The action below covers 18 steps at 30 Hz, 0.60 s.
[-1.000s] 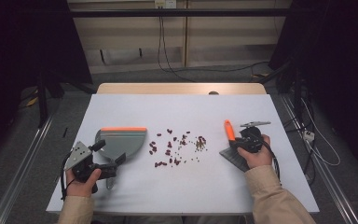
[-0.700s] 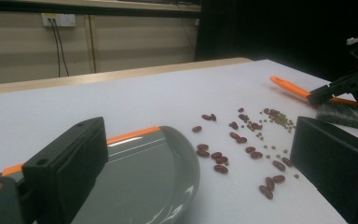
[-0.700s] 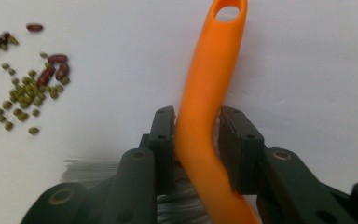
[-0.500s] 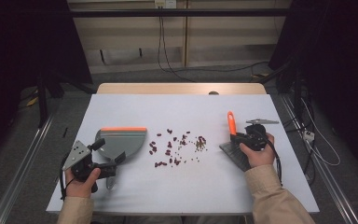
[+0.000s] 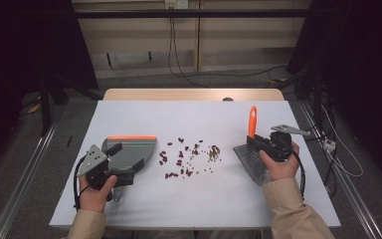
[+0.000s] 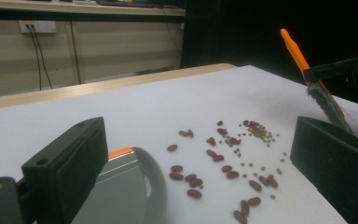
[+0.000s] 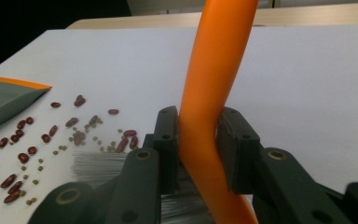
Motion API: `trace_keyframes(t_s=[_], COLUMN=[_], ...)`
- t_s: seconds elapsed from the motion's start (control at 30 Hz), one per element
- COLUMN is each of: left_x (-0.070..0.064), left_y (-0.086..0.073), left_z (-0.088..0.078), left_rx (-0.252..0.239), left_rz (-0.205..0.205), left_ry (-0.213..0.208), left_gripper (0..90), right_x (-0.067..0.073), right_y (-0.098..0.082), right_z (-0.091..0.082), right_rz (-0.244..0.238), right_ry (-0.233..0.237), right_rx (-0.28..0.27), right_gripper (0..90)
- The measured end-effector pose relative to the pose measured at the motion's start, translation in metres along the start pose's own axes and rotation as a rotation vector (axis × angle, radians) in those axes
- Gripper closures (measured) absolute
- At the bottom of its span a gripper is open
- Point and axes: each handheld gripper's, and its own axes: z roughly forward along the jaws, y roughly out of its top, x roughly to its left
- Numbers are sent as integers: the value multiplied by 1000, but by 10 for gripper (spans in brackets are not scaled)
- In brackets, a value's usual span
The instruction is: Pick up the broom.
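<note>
A small brush with an orange handle [image 5: 252, 122] and grey bristles [image 5: 251, 162] is at the right of the white table [image 5: 179, 214]. My right gripper [image 5: 262, 144] is shut on that handle [image 7: 214, 70], the jaws having just tightened on it, and the bristles hang just above the tabletop. Red beans and small greenish seeds [image 5: 186, 157] lie scattered mid-table. At the left lies a grey dustpan [image 5: 129, 149] with an orange lip facing the beans. My left gripper [image 6: 198, 130] stands open, with the dustpan's rear loop [image 6: 144, 182] between its jaws near the left one.
The beans [image 6: 223, 158] spread between the dustpan and the brush [image 6: 328, 105]. A wooden strip [image 5: 194, 93] runs along the table's far edge. Cables hang on the wall behind, and dark stands flank the table.
My right gripper has risen with the brush, whose handle now stands more upright. The left gripper and the dustpan have stayed put.
</note>
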Motion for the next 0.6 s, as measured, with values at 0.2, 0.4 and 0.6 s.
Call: trace_keyframes(t_s=[0.2,0.4,0.6], left_x=[-16,-36,-52], left_y=[8,15,18], left_z=[13,31,49], left_rx=[11,40,61], left_rz=[18,29,31], left_ry=[-46,-103,-142], left_gripper=[38,39,41], right_x=[5,9,16], right_y=[1,1,0], right_z=[-5,-11,-13], right_rz=[11,24,27], right_ry=[26,60,98], right_rx=[-32,-65,-77], right_gripper=[710,711,711])
